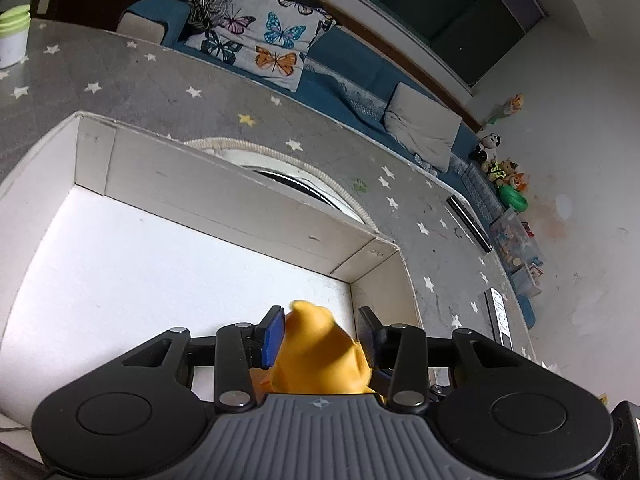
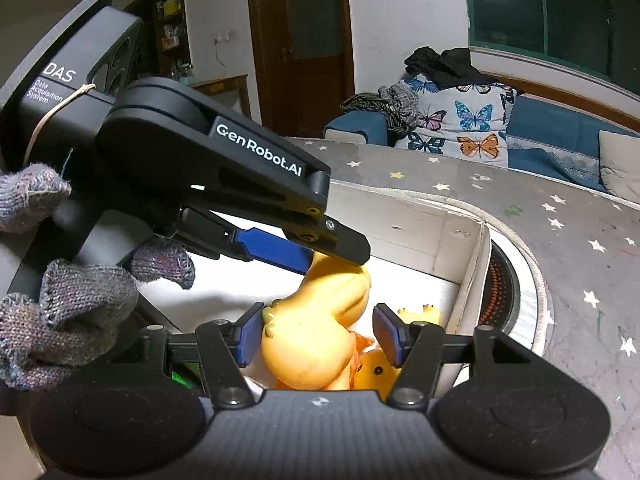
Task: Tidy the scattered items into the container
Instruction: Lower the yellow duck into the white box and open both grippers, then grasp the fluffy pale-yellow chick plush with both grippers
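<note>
"GenRobot.AI" on the left tongs (image 2: pixel 340 254) arm, "DAS Data Acquisition System" on its housing (image 2: pixel 60 92)

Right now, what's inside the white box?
Inside the box there's a big orange toy and smaller yellow toys beside it. The grippers cover the box's near part, so anything lying there is hidden.

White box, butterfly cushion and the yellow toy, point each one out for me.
white box (image 1: pixel 224 196), left wrist view, far inner wall.
butterfly cushion (image 2: pixel 460 124), right wrist view, printed front.
yellow toy (image 2: pixel 308 348), right wrist view, rounded body.
</note>
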The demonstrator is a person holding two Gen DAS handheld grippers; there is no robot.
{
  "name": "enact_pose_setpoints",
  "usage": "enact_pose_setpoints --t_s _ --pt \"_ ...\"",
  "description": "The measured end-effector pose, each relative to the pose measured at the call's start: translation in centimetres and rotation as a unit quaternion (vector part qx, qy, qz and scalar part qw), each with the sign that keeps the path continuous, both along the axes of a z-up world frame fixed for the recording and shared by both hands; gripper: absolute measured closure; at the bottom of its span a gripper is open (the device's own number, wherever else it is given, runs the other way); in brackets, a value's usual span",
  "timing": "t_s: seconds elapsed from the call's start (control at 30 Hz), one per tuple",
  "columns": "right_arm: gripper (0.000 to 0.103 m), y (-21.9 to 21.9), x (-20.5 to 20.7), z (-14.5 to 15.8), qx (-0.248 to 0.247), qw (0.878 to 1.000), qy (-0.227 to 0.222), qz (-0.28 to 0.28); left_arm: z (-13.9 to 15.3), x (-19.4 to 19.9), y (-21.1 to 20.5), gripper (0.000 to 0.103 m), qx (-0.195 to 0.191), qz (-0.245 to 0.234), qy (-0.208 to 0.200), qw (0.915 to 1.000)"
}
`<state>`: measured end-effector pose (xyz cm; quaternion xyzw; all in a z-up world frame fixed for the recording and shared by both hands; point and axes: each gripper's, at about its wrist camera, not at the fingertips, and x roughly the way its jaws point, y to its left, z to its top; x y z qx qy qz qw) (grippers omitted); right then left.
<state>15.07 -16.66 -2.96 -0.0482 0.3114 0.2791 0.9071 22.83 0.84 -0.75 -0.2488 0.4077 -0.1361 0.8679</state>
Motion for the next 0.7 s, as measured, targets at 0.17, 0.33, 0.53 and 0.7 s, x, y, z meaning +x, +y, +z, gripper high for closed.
enact_pose_setpoints --t_s 0.17,0.33,0.53,0.7 --pt "0.044 -0.3 -1.4 0.8 0.0 1.0 -0.019 -0.008 1.0 -1.2 0.4 0.061 0.006 0.002 -0.019 0.9998" --pt "0.043 -0.9 -3.3 1.9 0.007 0.999 -0.038 -0.015 1.9 -2.8 0.8 0.061 0.008 0.002 -0.032 0.9994" --pt "0.043 -1.2 -6.0 2.7 0.006 0.998 -0.058 -0.014 2.8 -5.3 0.9 0.061 0.017 -0.004 -0.052 0.9985" --pt "0.042 -1.3 -8.5 3.1 0.005 0.998 -0.067 -0.007 3.4 -7.4 1.2 0.061 0.019 -0.005 -0.067 0.9976"
